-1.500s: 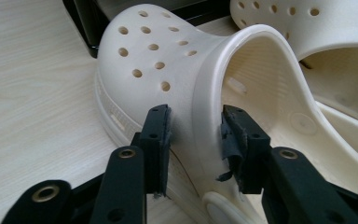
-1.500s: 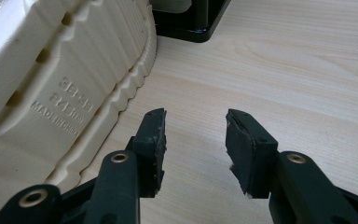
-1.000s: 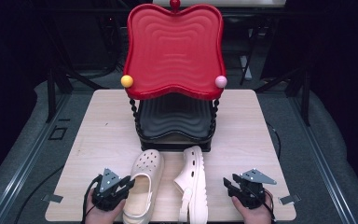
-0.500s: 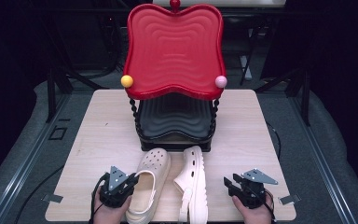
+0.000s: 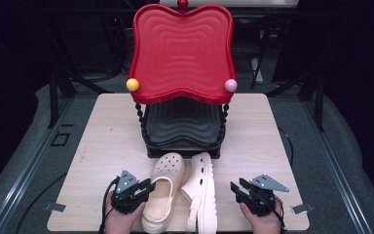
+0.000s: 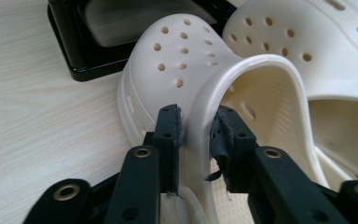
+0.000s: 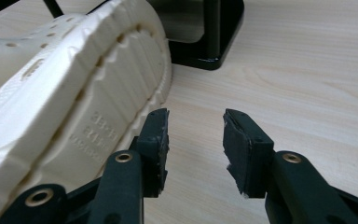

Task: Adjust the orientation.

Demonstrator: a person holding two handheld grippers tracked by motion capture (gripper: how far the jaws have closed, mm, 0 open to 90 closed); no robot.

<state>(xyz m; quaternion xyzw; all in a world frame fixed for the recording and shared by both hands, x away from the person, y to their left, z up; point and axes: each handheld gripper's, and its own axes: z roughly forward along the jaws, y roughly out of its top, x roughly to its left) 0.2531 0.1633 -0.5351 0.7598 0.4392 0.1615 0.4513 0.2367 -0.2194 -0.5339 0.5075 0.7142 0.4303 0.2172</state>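
Observation:
Two cream clogs lie at the table's near edge. The left clog (image 5: pixel 168 183) (image 6: pixel 186 51) stands upright, toe toward the stand. My left gripper (image 5: pixel 148 186) (image 6: pixel 198 126) straddles its side wall at the opening. Its jaws have just been opening, and the pads now stand just off the wall. The right clog (image 5: pixel 204 187) (image 7: pixel 74 79) lies on its side, ribbed sole facing right. My right gripper (image 5: pixel 236 187) (image 7: pixel 196 126) is open beside that sole. Its jaws have just been closing a little, with nothing between them.
A two-tier stand rises behind the clogs, with a red wavy tray (image 5: pixel 182 48) on top and a black tray (image 5: pixel 182 124) below. Its black base (image 7: pixel 214 37) sits just past the clogs' toes. Bare wooden table (image 5: pixel 112 131) lies to both sides.
My left gripper has edged right, and the left clog has shifted slightly right with it. The right gripper and the sideways clog have stayed put.

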